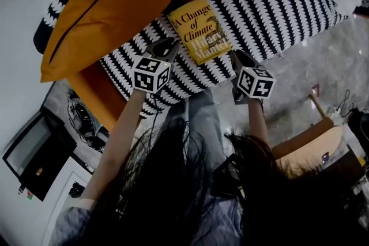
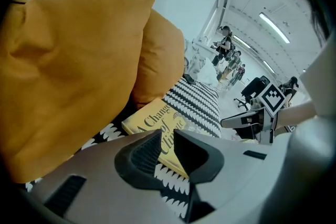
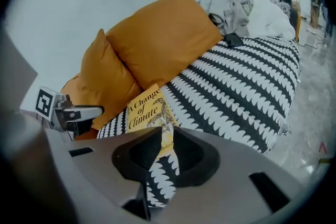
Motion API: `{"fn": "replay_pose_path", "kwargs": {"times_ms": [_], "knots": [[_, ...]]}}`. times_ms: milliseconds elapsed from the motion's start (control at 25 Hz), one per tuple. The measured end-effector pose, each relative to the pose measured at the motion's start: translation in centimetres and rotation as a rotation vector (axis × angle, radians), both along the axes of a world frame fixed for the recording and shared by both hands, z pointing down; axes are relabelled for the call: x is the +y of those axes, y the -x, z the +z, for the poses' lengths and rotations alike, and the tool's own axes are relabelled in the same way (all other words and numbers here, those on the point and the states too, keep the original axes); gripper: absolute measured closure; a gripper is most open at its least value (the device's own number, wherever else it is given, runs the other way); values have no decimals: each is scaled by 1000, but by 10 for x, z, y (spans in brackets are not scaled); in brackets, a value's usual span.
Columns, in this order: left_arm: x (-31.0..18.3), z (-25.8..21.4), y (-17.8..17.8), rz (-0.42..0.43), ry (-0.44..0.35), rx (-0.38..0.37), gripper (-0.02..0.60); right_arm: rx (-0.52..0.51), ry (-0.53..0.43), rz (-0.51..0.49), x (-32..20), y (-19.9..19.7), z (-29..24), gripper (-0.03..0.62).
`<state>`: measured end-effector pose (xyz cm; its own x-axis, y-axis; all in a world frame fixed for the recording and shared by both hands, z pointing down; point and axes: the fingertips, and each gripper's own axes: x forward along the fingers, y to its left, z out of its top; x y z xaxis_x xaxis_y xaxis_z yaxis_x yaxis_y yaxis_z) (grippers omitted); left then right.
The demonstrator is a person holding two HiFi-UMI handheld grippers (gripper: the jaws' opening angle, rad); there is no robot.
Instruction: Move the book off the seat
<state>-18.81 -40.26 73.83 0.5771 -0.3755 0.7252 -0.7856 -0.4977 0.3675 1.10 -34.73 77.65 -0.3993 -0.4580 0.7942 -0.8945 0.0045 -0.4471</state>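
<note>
A yellow book (image 1: pixel 199 29) titled "A Change of Climate" lies flat on the black-and-white patterned seat (image 1: pixel 277 3), its far end against the orange pillows (image 1: pixel 104 8). My left gripper (image 1: pixel 164 46) hovers just short of the book's near left corner. My right gripper (image 1: pixel 242 57) hovers beside its near right corner. Neither touches the book. In the left gripper view the left gripper's (image 2: pixel 167 136) jaws stand close together with only a slit, and the book (image 2: pixel 152 120) lies beyond them. The right gripper's (image 3: pixel 167 134) jaws also stand together, empty, with the book (image 3: pixel 147 107) just ahead.
Two orange pillows (image 3: pixel 157 44) lean against the wall behind the book. A heap of clothes (image 3: pixel 241 8) lies at the seat's far end. A dark screen (image 1: pixel 29 152) stands at the lower left, a wooden piece (image 1: pixel 305 141) on the grey floor at the right.
</note>
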Motion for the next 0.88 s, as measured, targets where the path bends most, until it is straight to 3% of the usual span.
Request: {"fn": "replay_pose_path", "kwargs": {"times_ms": [120, 400, 560, 720, 880], "knots": [[0, 16, -8, 24, 29, -7, 434, -39, 29, 1, 2, -1, 15, 475], [-1, 48, -12, -34, 153, 19, 337, -144, 97, 35, 6, 8, 40, 359], [2, 58, -14, -60, 214, 25, 305, -194, 164, 96, 16, 14, 50, 330], [3, 73, -15, -8, 261, -25, 296, -274, 225, 167, 13, 21, 57, 310], [6, 108, -16, -107, 371, 35, 279, -293, 240, 199, 5, 22, 81, 307]]}}
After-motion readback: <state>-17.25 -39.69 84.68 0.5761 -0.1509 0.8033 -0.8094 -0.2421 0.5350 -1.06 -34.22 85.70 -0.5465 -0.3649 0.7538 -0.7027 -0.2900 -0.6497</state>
